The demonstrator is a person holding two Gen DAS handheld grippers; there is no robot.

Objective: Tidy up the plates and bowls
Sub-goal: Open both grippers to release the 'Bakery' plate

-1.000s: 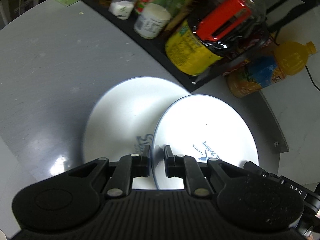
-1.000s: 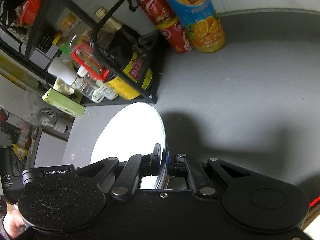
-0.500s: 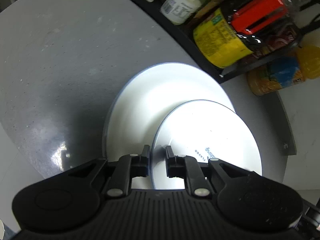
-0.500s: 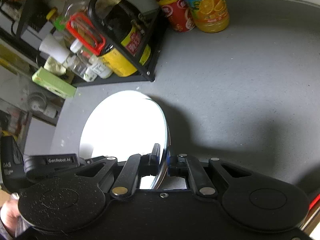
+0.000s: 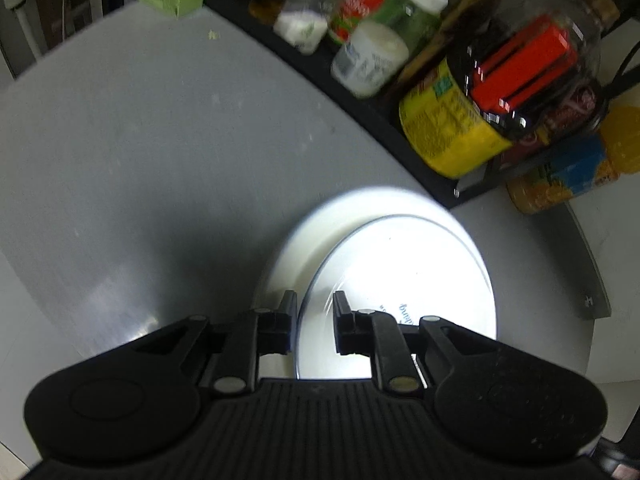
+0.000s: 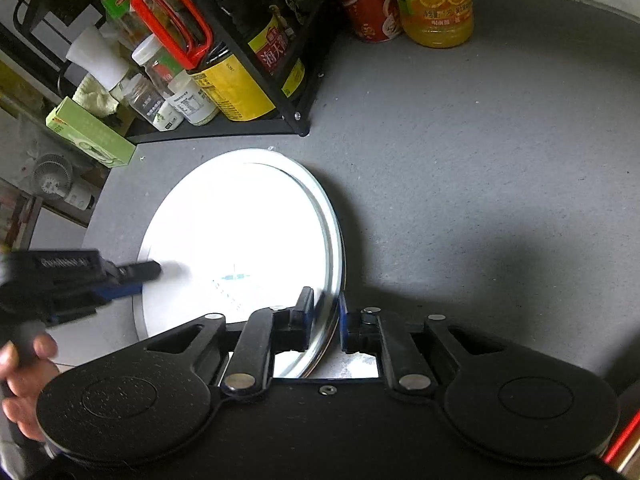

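Your left gripper [image 5: 314, 312] and right gripper [image 6: 324, 312] both have their jaws parted, straddling the rim of the small plate [image 5: 400, 292] that lies on the big plate [image 5: 320, 232] at lower centre. Back each gripper straight off the rim without nudging it. The rack [image 6: 296, 116] crowds the upper frame, while the grey table [image 6: 480, 160] at right lies open.

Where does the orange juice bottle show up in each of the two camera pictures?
Left wrist view: the orange juice bottle is at the far right edge, lying sideways in the picture, just past the black rack.
Right wrist view: the same bottle stands at the top, right of centre, beside a red can.
Shared landmark: the big jug with the red handle in that rack.
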